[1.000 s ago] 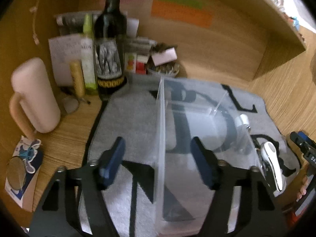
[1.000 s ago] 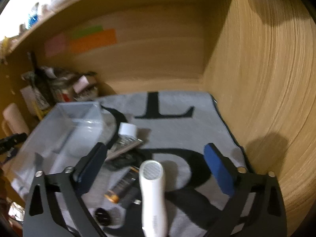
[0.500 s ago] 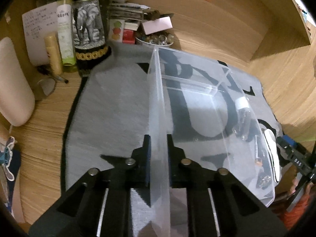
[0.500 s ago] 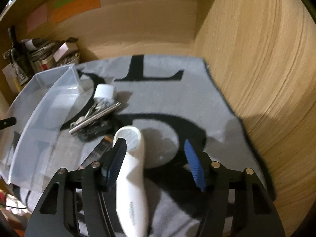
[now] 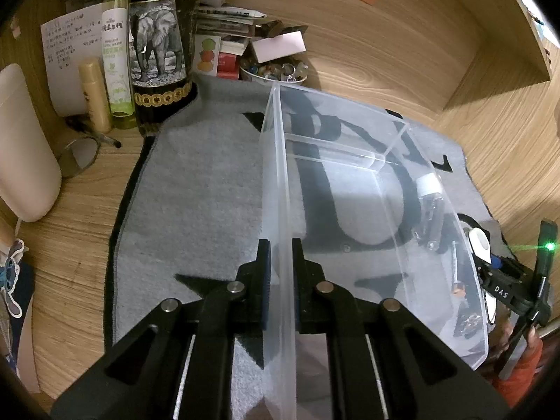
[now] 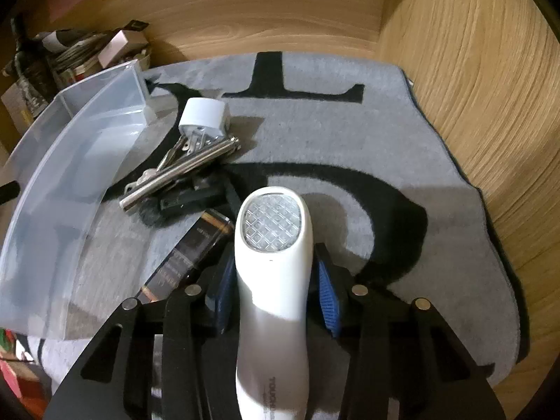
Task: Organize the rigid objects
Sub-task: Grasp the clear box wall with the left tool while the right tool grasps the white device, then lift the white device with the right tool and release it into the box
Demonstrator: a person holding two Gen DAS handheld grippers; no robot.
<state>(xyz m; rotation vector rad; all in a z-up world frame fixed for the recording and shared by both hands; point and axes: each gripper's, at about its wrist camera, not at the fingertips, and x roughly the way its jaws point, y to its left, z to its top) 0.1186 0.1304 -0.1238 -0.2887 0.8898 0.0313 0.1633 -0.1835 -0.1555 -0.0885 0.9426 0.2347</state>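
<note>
Left gripper (image 5: pixel 280 273): clamped on the near side wall of the clear plastic bin (image 5: pixel 280 175), one pad outside, one inside — the wall stands upright between them.
Right gripper (image 6: pixel 273 280): jaws closing around the white handheld device (image 6: pixel 271 273); the blue pads sit at its waist on either side, but whether they press on it yet cannot be told.
Hidden or unclear: the device's rear end runs out of the bottom of the right wrist view; its print is too small to read in full. In the left wrist view the small items beyond the bin show only through its far wall, blurred. The bin's near corner is cut off by the frame.
Bin: rests on the grey mat (image 5: pixel 196 210) with black lettering, with an inner divider towards its far end.
Loose items: a white plug adapter (image 6: pixel 204 115), a metal clip tool (image 6: pixel 178 175), a black piece (image 6: pixel 185 203) and a dark battery (image 6: pixel 190 248) lie bunched on the mat between the bin and the device, the battery just beside the right gripper's left finger.
Edges: a wooden side wall (image 6: pixel 472 122) rises close beyond the mat's right edge — a wooden back wall closes the far end.
Open room: bare mat lies ahead and to the right of the device; left of the bin, mat is clear up to a dark bottle (image 5: pixel 157 52) and other clutter at the back corner.
</note>
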